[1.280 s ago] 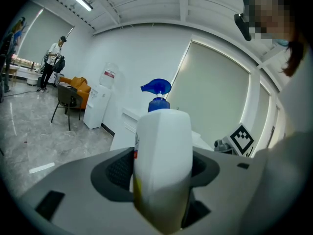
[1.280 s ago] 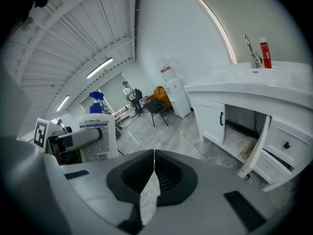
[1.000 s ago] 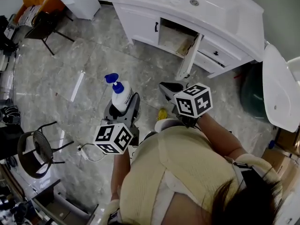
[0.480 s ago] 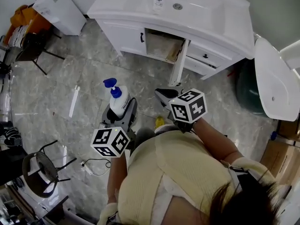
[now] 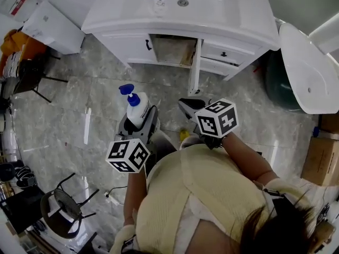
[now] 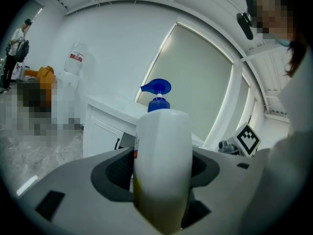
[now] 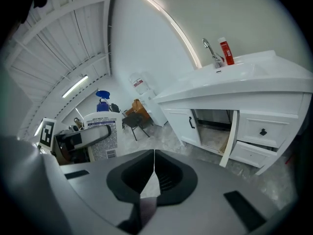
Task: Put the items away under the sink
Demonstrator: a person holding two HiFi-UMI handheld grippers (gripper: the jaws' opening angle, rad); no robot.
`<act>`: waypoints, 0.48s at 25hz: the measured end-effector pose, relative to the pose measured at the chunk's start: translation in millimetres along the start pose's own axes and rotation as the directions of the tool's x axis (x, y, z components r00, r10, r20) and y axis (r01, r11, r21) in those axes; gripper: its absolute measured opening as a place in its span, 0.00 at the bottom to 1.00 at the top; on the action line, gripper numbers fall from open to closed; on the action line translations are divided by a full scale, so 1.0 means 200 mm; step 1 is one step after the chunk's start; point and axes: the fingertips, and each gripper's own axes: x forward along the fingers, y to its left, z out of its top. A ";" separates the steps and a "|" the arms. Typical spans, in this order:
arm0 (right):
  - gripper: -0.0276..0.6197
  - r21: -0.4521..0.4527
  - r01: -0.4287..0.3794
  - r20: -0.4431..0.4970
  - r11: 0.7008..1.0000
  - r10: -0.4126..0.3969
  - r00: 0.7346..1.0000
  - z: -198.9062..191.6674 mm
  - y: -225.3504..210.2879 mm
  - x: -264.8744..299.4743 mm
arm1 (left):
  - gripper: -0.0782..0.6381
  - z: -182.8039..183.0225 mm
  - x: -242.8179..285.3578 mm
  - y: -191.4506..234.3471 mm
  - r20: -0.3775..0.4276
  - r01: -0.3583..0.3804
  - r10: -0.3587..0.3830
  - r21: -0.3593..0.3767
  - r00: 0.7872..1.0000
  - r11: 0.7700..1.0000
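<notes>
In front of the white sink cabinet, out over the marble floor, we've got the left tongs clamped tight on a white pump bottle with a blue head. It's upright, squeezed between both pads, and well short of the cabinet. The cabinet door stands wide open, swung out towards the person, and the compartment under the sink shows bare and dark behind it. The right tongs hang just out from that open door, to the right of the bottle, jaws pressed together with nothing in them. Just right of the door, a drawer with a dark knob sits a touch proud of the cabinet front. Up on the counter, a small blue-capped bottle stands beside the basin's drain, and a tap and a red tube are at the back edge.
</notes>
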 end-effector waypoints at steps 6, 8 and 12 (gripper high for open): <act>0.08 0.067 0.089 0.031 0.994 -0.091 0.995 0.07 -0.12 0.03 | 0.54 0.04 0.18 0.06 -0.061 0.080 -0.080 0.003 0.995 0.997; 0.08 0.096 0.124 0.041 0.988 -0.129 0.991 0.09 -0.16 0.05 | 0.54 0.06 0.23 0.08 -0.078 0.124 -0.124 0.001 0.989 0.992; 0.08 0.162 0.184 0.063 0.969 -0.196 0.979 0.14 -0.19 0.14 | 0.54 0.11 0.34 0.16 -0.133 0.199 -0.194 0.024 0.972 0.980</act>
